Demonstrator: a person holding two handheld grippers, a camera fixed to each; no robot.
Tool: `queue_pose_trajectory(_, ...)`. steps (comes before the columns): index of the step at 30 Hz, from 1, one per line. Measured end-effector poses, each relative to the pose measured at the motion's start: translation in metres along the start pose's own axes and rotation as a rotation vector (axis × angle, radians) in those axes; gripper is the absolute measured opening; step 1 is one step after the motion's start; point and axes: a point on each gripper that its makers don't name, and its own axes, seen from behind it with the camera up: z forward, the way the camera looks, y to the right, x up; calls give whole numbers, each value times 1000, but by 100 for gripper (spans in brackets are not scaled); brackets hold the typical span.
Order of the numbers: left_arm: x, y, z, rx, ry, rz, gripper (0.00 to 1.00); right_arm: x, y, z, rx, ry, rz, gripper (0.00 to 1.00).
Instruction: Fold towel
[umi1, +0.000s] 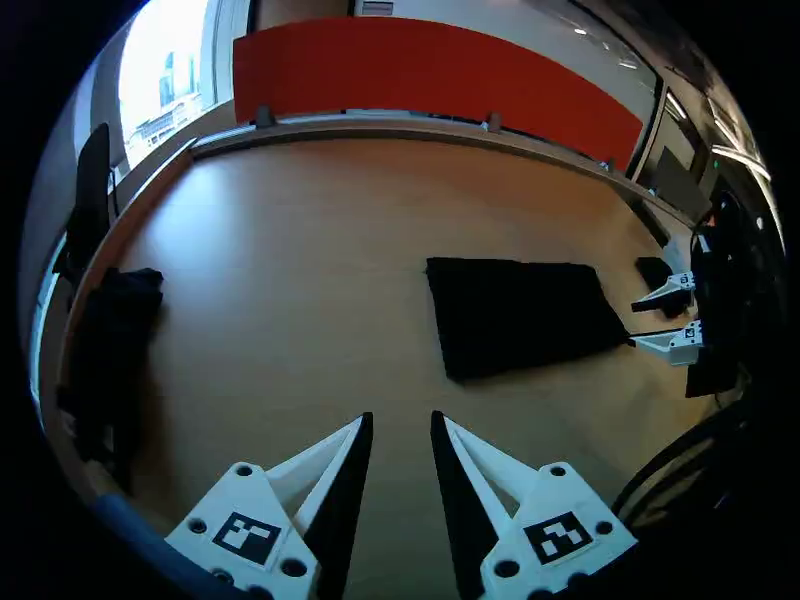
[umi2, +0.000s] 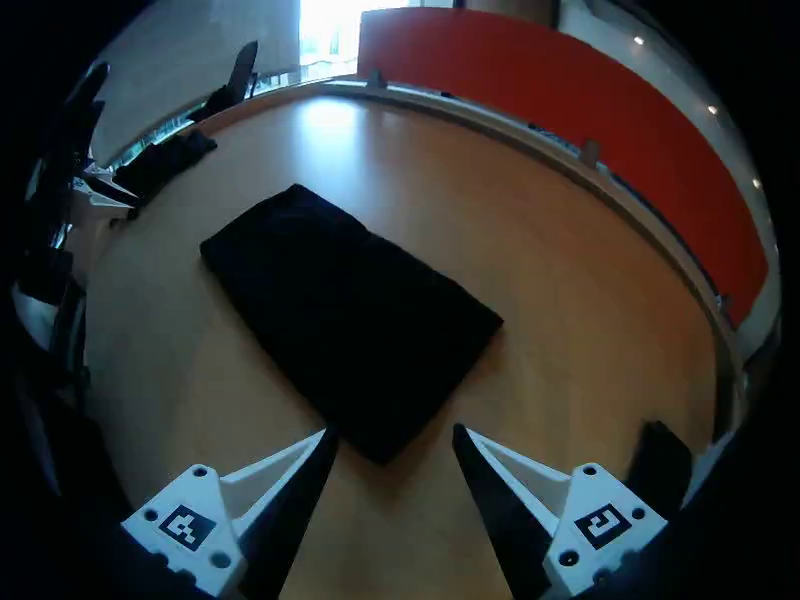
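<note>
A black towel (umi1: 520, 315) lies flat, folded into a rectangle, on the wooden table (umi1: 300, 280). My left gripper (umi1: 400, 420) is open and empty, well short of the towel's left edge. At the towel's right end my right gripper (umi1: 662, 320) is open too. In the right gripper view the towel (umi2: 350, 310) stretches away from me, and its near corner reaches between the fingertips of my open right gripper (umi2: 394, 432); whether they touch it I cannot tell. The left gripper (umi2: 105, 187) shows small at the far left.
A dark heap of cloth (umi1: 115, 340) sits at the table's left edge, seen also as a heap (umi2: 165, 160) past the towel. A red partition (umi1: 430, 70) runs along the table's back rim. A small black object (umi2: 660, 455) lies near my right finger.
</note>
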Motion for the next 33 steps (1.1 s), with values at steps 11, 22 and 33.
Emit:
queue_pose_trajectory(11, -10, -9, -15, 20, 6, -28, 98, -8, -4, 4, 30, -21, -34, 88)
queue_pose_trajectory(22, -22, -17, -23, 39, -3, -44, 98, -16, -9, 9, 63, -49, -48, 63)
queue_pose_trajectory(33, -29, -25, -29, 55, -4, -56, 98, -19, -10, 12, 97, -65, -32, 37)
